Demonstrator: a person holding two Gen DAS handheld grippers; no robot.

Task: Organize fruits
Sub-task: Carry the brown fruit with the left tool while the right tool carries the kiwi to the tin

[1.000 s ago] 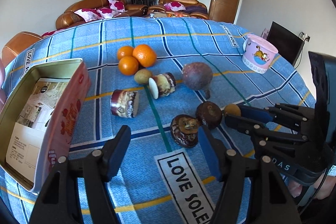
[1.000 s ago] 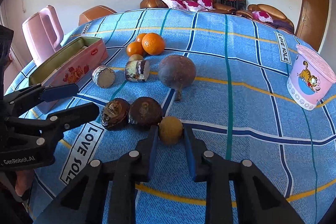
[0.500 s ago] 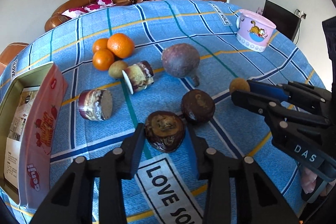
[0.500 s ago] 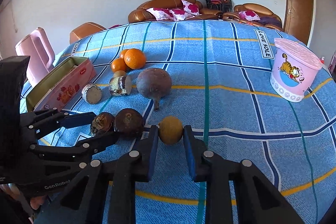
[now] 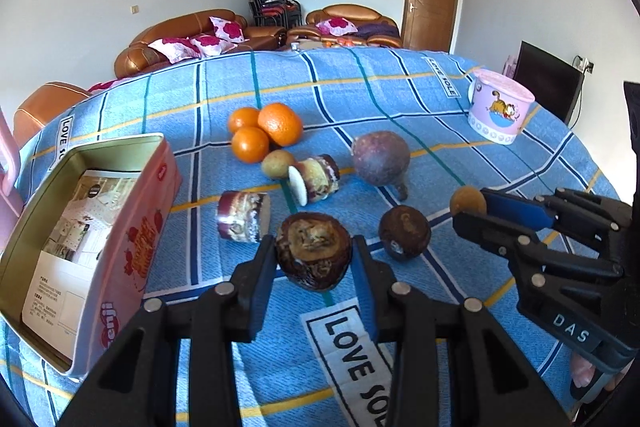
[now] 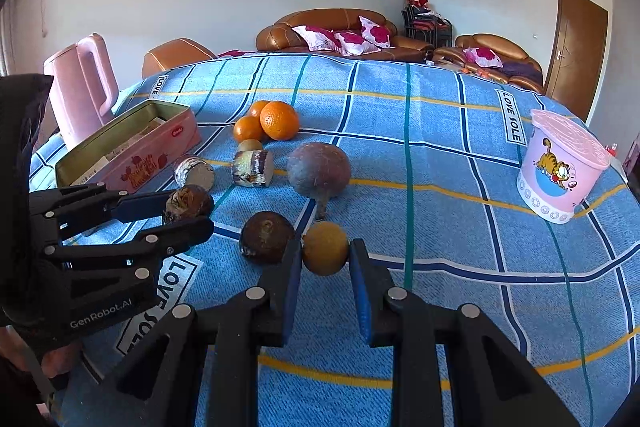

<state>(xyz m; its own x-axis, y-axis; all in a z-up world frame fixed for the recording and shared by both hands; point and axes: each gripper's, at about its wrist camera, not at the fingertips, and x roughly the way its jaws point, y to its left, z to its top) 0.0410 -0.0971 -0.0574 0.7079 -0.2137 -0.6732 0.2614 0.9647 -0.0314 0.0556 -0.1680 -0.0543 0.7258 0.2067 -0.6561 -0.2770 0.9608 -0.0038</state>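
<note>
- Left gripper (image 5: 314,259): clamped on a dark, wrinkled fruit (image 5: 314,255) whose torn, pale-brown top faces up; both blue pads press its flanks. In the right wrist view the fruit looks slightly clear of the blue checked tablecloth (image 5: 360,99), though contact cannot be ruled out.
- Right gripper (image 6: 325,255): clenched on a small round yellow-brown fruit (image 6: 325,247), held at its widest part, just beyond a dark round fruit (image 6: 267,237) lying loose on the cloth to its left.
- Pink tin (image 5: 92,239): open, lying on the left tongs' left side, its long axis running away from them; a printed sheet lines the bottom. It is near the left tongs and well apart from the right, so the left hand is the better placed to reach it.
- Judgement: if the tin is the destination, the left fruit must travel sideways to the left and clear the tin's near wall.
- Unsorted: three oranges (image 5: 264,129), a large purple fruit (image 5: 380,157), and two cut pieces (image 5: 280,193) lie beyond both tongs.
</note>
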